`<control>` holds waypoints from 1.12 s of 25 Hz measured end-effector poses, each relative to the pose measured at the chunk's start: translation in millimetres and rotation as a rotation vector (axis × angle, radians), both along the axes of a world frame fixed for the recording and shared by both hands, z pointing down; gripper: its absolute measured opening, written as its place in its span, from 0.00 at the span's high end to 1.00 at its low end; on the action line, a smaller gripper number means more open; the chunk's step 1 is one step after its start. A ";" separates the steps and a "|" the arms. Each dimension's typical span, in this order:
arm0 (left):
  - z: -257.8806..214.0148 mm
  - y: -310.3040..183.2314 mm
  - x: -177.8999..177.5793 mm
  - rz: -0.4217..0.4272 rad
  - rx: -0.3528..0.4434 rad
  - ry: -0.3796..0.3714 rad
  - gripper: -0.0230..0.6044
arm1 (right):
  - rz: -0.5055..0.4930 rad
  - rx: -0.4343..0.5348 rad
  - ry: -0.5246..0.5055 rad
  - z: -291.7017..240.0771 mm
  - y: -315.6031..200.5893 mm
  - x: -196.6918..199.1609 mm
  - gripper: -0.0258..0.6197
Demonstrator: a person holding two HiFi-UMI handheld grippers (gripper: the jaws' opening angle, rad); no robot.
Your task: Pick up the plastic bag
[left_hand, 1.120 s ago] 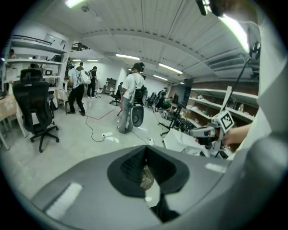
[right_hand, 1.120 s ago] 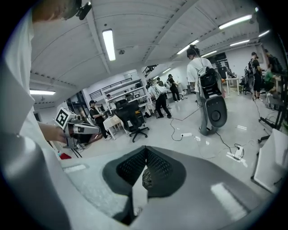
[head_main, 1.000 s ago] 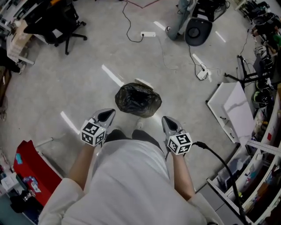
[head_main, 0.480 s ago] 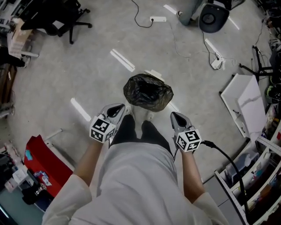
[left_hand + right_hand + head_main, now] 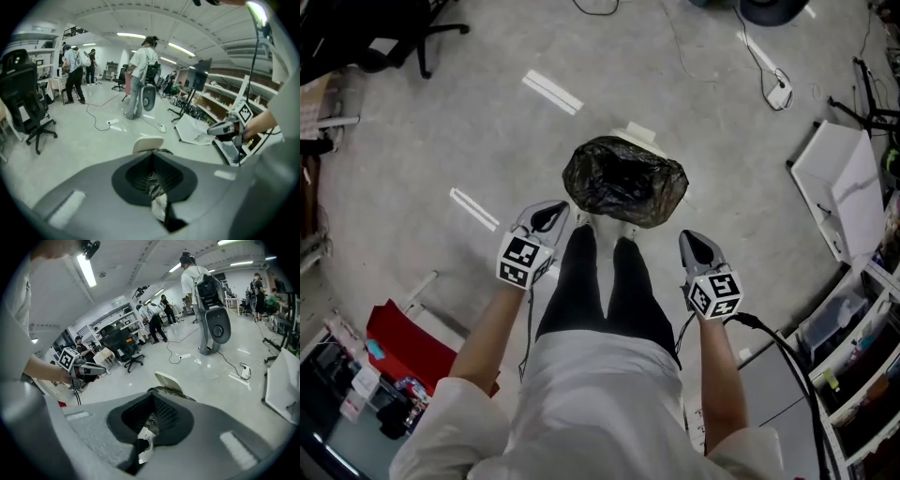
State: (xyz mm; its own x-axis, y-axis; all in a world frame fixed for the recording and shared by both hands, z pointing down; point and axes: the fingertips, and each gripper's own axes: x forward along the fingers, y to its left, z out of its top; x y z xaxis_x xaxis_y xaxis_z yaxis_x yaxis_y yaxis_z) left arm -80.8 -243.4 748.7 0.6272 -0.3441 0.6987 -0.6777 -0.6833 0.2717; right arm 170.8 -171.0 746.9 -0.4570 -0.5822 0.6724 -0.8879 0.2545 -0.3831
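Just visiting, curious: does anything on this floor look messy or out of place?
Nothing spilled; the black plastic bag sits upright before the person's legs. Only a white panel lying on the floor at right and a loose cable beyond look untidy.

Black plastic bag (image 5: 624, 181) on grey floor (image 5: 441, 122), just ahead of the person's legs (image 5: 609, 286), left gripper (image 5: 551, 214) and right gripper (image 5: 694, 241) either side, fingers together, clear of the bag

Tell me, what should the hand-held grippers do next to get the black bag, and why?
Probably open the jaws and lower them toward the black plastic bag. The left hand-held gripper and right hand-held gripper are both shut and empty, beside the person's legs, while the bag sits untouched on the floor just ahead of the feet.
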 end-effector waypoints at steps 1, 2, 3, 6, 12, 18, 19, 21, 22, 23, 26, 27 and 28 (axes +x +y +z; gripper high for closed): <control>20.8 -4.1 -4.9 -0.003 -0.020 -0.012 0.96 | 0.011 -0.021 0.006 17.9 -0.9 1.6 0.96; 43.0 -7.6 -10.1 -0.009 -0.047 -0.024 0.95 | 0.023 -0.043 0.009 36.4 -2.3 3.5 0.95; 66.2 -10.2 -15.0 -0.015 -0.080 -0.036 0.90 | 0.040 -0.067 0.008 55.2 -3.8 5.9 0.89; 138.8 -18.8 -27.8 -0.037 -0.178 -0.054 0.81 | 0.105 -0.134 0.005 112.2 -9.2 14.7 0.82; 265.4 -36.3 -52.7 -0.081 -0.326 -0.113 0.72 | 0.197 -0.247 0.004 220.8 -12.7 24.8 0.75; 359.1 -38.0 -55.7 -0.076 -0.477 -0.102 0.50 | 0.334 -0.346 -0.015 309.1 -7.8 39.7 0.47; 370.5 -38.0 -54.4 -0.078 -0.496 -0.093 0.49 | 0.372 -0.363 -0.031 322.1 -7.2 43.8 0.42; 390.7 -35.2 -51.9 -0.089 -0.540 -0.078 0.44 | 0.434 -0.398 -0.088 345.2 -5.4 47.2 0.37; 398.9 -31.7 -49.5 -0.098 -0.569 -0.065 0.43 | 0.450 -0.416 -0.126 354.7 -4.3 45.1 0.36; 405.4 -27.9 -45.9 -0.107 -0.599 -0.046 0.43 | 0.451 -0.432 -0.165 362.6 -3.9 40.5 0.34; 416.5 -27.0 -37.4 -0.129 -0.604 -0.033 0.59 | 0.399 -0.449 -0.265 370.8 -11.4 20.1 0.43; 418.7 -29.6 -38.0 -0.138 -0.579 -0.058 0.77 | 0.378 -0.440 -0.273 369.0 -15.0 15.4 0.60; 420.5 -31.4 -39.3 -0.147 -0.556 -0.086 0.91 | 0.357 -0.426 -0.259 366.5 -17.9 12.9 0.77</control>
